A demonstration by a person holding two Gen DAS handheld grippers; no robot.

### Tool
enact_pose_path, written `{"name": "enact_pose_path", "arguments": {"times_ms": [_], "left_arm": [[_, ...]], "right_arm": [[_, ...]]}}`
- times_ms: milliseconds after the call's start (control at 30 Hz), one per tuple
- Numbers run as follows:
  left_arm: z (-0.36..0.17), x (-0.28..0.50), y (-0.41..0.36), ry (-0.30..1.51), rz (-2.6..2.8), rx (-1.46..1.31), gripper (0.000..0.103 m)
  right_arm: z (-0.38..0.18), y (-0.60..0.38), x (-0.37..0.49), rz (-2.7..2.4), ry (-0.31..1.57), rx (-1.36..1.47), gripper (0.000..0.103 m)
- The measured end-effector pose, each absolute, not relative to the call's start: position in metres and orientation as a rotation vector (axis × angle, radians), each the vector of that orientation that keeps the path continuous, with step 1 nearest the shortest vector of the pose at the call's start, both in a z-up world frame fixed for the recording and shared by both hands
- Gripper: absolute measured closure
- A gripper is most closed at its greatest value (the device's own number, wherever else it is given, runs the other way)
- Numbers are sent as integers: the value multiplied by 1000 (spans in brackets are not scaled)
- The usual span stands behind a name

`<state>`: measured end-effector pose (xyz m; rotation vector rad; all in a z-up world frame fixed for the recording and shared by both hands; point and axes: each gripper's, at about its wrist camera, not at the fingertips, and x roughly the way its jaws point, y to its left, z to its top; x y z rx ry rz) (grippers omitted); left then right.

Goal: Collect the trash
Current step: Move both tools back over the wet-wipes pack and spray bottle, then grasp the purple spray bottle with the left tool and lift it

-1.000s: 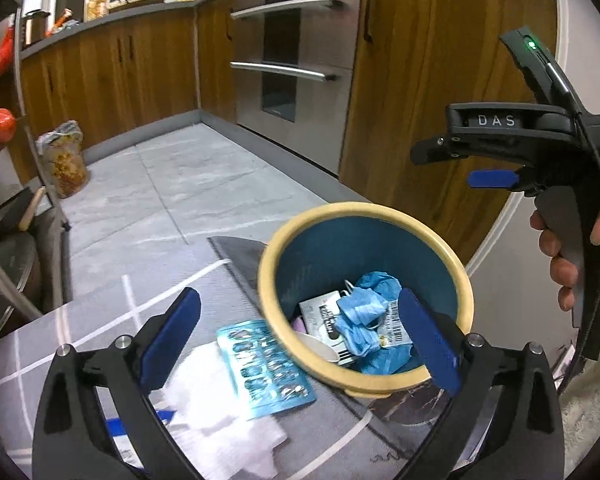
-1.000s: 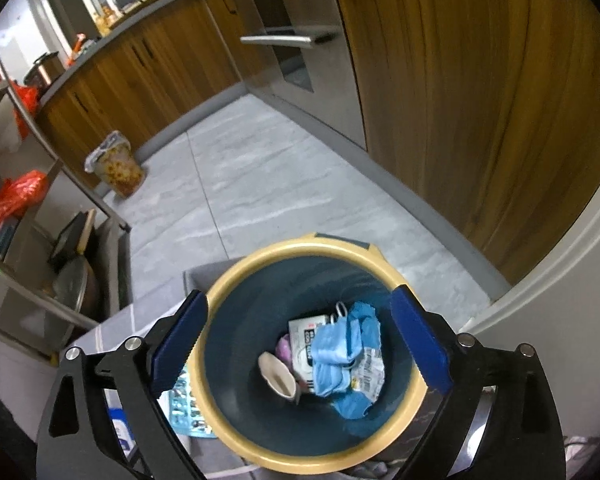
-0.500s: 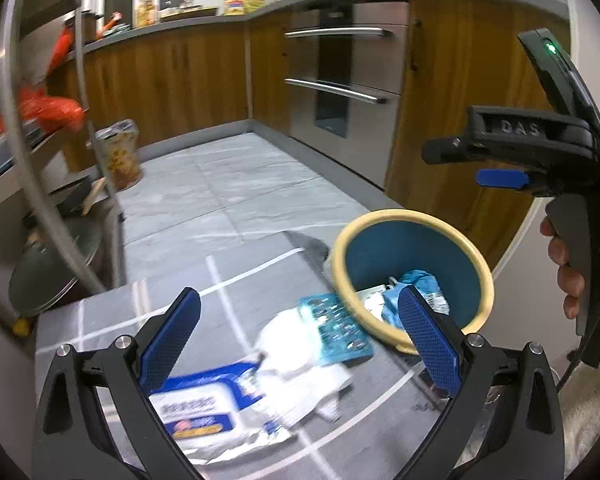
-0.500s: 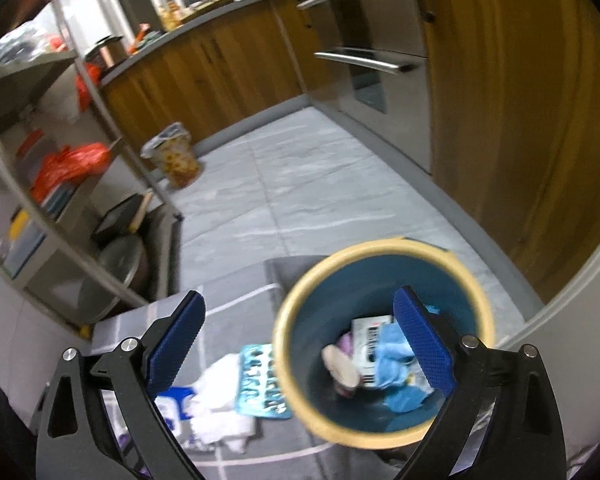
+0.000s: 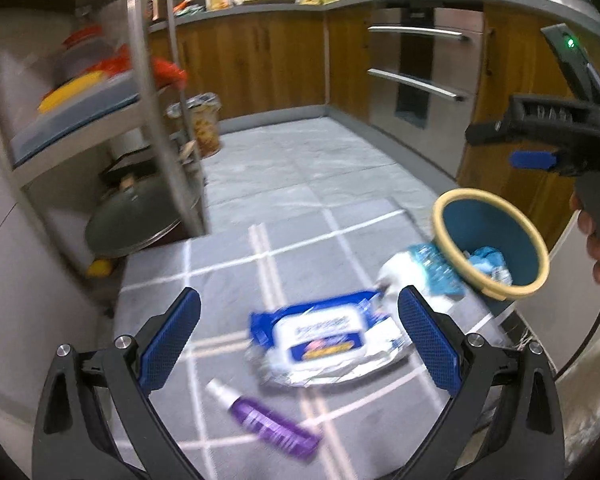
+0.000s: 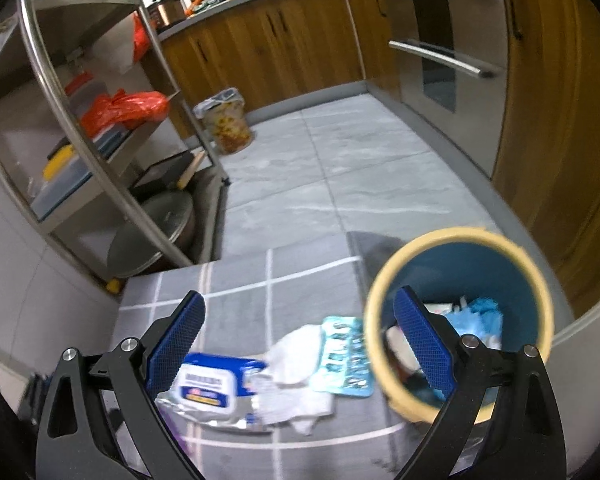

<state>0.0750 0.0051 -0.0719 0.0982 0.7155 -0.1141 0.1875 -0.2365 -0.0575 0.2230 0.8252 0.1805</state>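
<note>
1. Left wrist view: my left hand-held gripper point(image 5: 298, 334) hung wide open, empty, over the wipes pack point(image 5: 324, 340) on the grey mat point(image 5: 228, 248); a purple spray bottle point(image 5: 266, 420) lay nearer.
2. My right hand-held gripper point(image 6: 300, 336) was open too, with tissue point(image 6: 296, 360) and a blister pack point(image 6: 342, 356) beside the trash bin point(image 6: 460, 240).

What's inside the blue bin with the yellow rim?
Inside the bin: crumpled blue material and some white packaging. The right gripper's finger and the rim hide the rest of the bottom.

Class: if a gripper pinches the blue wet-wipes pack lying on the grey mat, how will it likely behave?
The wet-wipes pack looks like soft, crinkled foil, so it would probably sag and deform. Its glossy film may slip. Lying flat on the mat, it shouldn't roll.
</note>
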Motion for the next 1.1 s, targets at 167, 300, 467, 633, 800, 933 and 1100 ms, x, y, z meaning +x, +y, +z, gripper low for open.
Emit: {"name": "enact_pose_path", "arguments": {"times_ms": [167, 300, 467, 633, 800, 933, 1100], "left_arm": [[-93, 67, 27, 783, -52, 107, 6], [-109, 62, 38, 826, 0, 147, 6], [-134, 68, 51, 908, 75, 86, 6], [-164, 75, 49, 1010, 106, 60, 6], [-184, 82, 42, 1083, 128, 99, 13], [-192, 87, 48, 1129, 141, 43, 15], [-201, 96, 54, 1178, 109, -40, 43]], "right_arm": [[-63, -212, 190, 191, 871, 258, 8], [-67, -194, 187, 203, 891, 240, 8], [-72, -181, 185, 205, 905, 178, 8], [-80, -186, 191, 180, 929, 170, 8], [-93, -199, 201, 131, 967, 151, 8], [-108, -210, 210, 108, 1017, 152, 11], [-133, -218, 222, 112, 1125, 189, 38]]}}
